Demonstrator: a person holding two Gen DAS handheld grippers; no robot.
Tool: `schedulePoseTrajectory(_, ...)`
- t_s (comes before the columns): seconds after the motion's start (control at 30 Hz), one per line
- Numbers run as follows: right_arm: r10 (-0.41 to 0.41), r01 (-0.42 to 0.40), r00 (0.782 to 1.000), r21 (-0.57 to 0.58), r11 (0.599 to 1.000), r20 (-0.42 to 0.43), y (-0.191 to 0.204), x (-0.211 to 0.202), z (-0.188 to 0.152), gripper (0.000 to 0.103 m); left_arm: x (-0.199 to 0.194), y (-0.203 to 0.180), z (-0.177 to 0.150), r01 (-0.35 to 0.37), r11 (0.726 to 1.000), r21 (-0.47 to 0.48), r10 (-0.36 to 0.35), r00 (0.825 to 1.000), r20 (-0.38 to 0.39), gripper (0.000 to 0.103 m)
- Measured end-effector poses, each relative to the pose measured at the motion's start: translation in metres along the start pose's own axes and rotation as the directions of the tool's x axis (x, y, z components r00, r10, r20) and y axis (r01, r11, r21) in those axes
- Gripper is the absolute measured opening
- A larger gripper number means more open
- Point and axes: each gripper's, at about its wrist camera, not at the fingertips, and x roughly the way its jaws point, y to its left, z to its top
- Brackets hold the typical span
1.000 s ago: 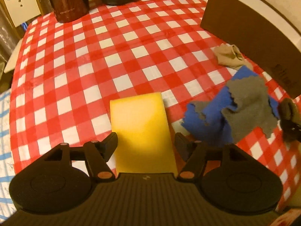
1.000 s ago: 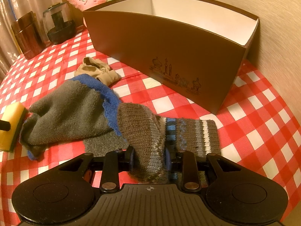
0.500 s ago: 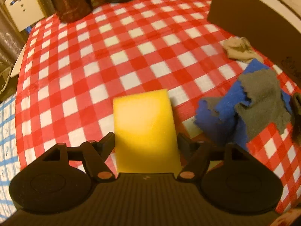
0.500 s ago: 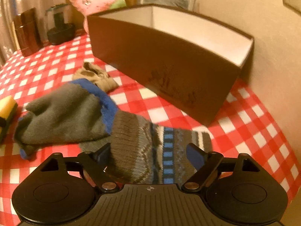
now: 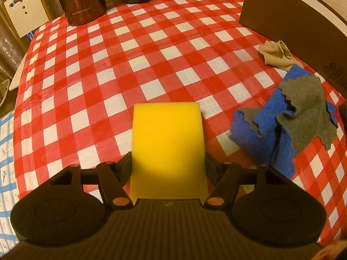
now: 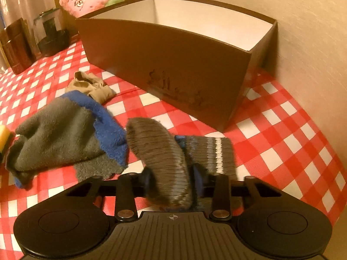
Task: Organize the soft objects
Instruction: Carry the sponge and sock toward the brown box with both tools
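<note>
- R gripper (image 6: 171, 179): fingers had sprung wide half a sec earlier, then just closed again on the knit sock (image 6: 173, 160), now bunched up betw. them and clenched there. Looked like a re-grip to get a better hold on the fabric.
- Sock's striped cuff end trailed to the right of the fingers on the table (image 6: 292, 134); toe end humped up just ahead of them.
- Brown box (image 6: 173, 65) stood open ahead of the R fingers, well apart, nothing visible inside; likely drop-off for the sock, so next step prob. a lift and carry over its near wall.
- L gripper (image 5: 168, 169): fingers had just closed in a bit after opening slightly; they sat against both long sides of the yellow sponge (image 5: 168, 143), grasping it across its width. Sponge barely squashed, so hold seemed light.
- Sponge stuck out ahead of the L fingers, much as a sec before.
- Blue-grey cloth (image 5: 290, 121) lay to the right of the L fingers, beige rag (image 5: 275, 54) beyond it nr the box; neither gripped yet.
</note>
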Motion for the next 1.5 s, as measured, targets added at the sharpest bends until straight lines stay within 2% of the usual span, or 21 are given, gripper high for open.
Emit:
schedulePoseTrajectory(0.27,0.009,-0.009,1.000,-0.037,0.999,-0.002,0.004,-0.003,0.001,0.027,-0.004,-0.005,-0.001,-0.009,1.000,0.023,0.009,1.000,0.004,0.063)
schedulePoseTrajectory(0.7,0.026,-0.025,1.000,-0.029,0.999,0.014,0.000,-0.018,0.004,0.026,-0.019,-0.007,-0.002,-0.007,1.000,0.017,0.007,1.000,0.025,0.062)
schedulePoseTrajectory(1.2,0.112,-0.113,0.989,0.006,0.994,0.094,-0.003,-0.068,0.017,0.024,-0.073,-0.018,0.011,0.015,0.999,0.042,-0.021,0.990,0.141,0.062)
schedulePoseTrajectory(1.5,0.169,-0.174,0.975,0.024,0.984,0.147,-0.002,-0.096,0.029,0.024,-0.099,-0.038,0.031,0.048,0.993,0.105,-0.068,0.977,0.203,0.063)
